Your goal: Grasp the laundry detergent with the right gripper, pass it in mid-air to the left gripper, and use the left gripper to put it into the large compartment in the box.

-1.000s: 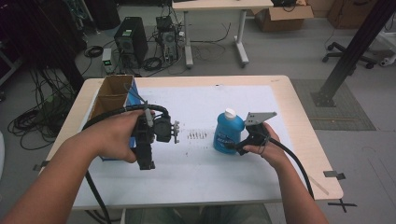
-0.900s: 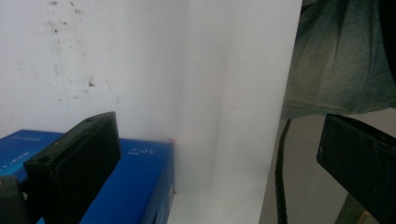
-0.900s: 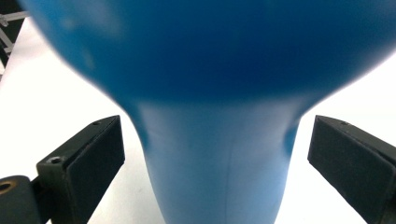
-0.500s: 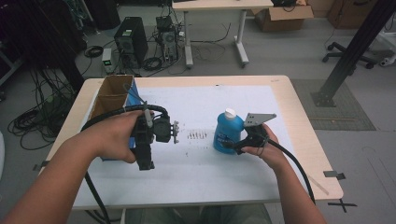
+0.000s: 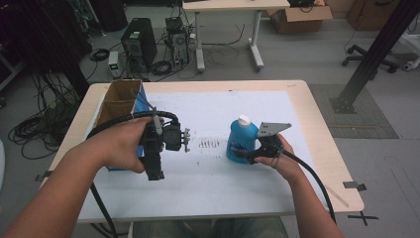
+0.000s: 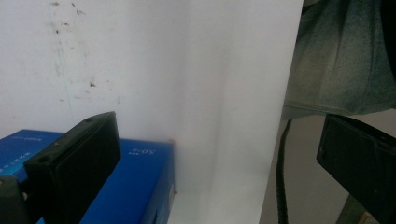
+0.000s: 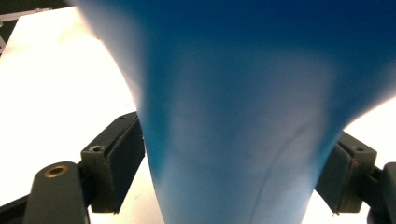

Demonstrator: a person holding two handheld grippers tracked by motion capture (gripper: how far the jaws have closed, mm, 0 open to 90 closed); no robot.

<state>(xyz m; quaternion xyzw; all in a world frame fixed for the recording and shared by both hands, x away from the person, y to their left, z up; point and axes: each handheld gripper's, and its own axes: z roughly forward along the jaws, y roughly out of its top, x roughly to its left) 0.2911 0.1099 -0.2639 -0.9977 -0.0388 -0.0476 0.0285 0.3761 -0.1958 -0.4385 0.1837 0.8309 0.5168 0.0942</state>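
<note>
One blue bottle [image 5: 242, 143] with a white cap stands upright on the white sheet [image 5: 218, 188] that covers the counter [image 5: 324, 148], right of centre, and the right tongs [image 5: 246, 154] come at it from the right side, low on its body. In the right gripper view the bottle's blue wall [image 7: 233, 140] sits between the two black jaws, which have just been closing in on it; both pads look to be right at the plastic, left and right, so call that a grip on the bottle. Over on the left, the left tongs [image 5: 154, 173] hang above the sheet, pointing down, held in the person's left hand [image 5: 124, 148]. The left gripper view has those jaws standing wide apart with nothing between them but white sheet, and a blue box [image 6: 135, 182] lies just beside the near jaw. That same open cardboard box with its blue side [image 5: 119, 106] sits at the counter's left edge.
</note>
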